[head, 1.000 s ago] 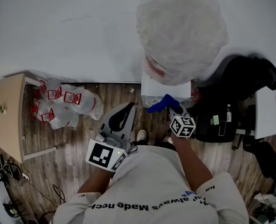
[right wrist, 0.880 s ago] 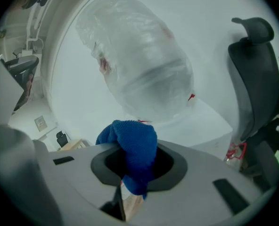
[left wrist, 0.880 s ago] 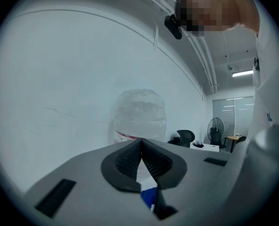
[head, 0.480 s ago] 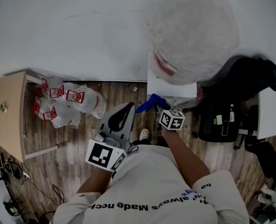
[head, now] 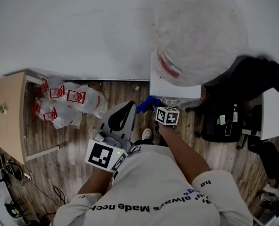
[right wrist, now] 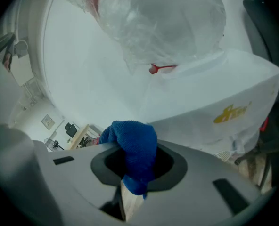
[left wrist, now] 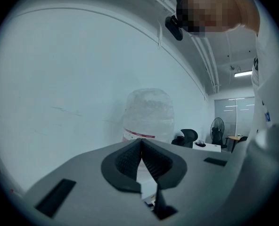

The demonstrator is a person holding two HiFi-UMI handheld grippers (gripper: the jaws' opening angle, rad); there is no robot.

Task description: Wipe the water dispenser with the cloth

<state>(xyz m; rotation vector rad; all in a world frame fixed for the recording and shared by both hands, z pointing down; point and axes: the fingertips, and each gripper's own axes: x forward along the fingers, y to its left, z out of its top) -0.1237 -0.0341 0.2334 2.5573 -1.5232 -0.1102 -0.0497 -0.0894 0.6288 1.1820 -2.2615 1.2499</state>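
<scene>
— As the right gripper [head: 152, 107] stands at the dispenser, what is between its jaws?

— A blue cloth [right wrist: 133, 147], bunched. The jaws are clamped on it, and the cloth bulges up past their tips. In the head view the cloth sits just beside the lower left corner of the white water dispenser [head: 173, 86]. Whether it touches the casing cannot be told.

— And the left gripper [left wrist: 140, 155]?

— Jaws pressed together, tips meeting, nothing between them. It is held low, to the left of the dispenser and apart from it, pointing toward the white wall [head: 83, 27].

— Edges and clearance?

— The dispenser stands at the wall, with a plastic-wrapped bottle [head: 198, 32] on top. In the right gripper view its front face and one sharp vertical corner show above the cloth. A black chair [head: 252, 76] crowds its right side. To its left, bare wooden floor [head: 83, 140] runs as far as the plastic bags [head: 66, 105] and the edge of the table [head: 10, 112].
</scene>
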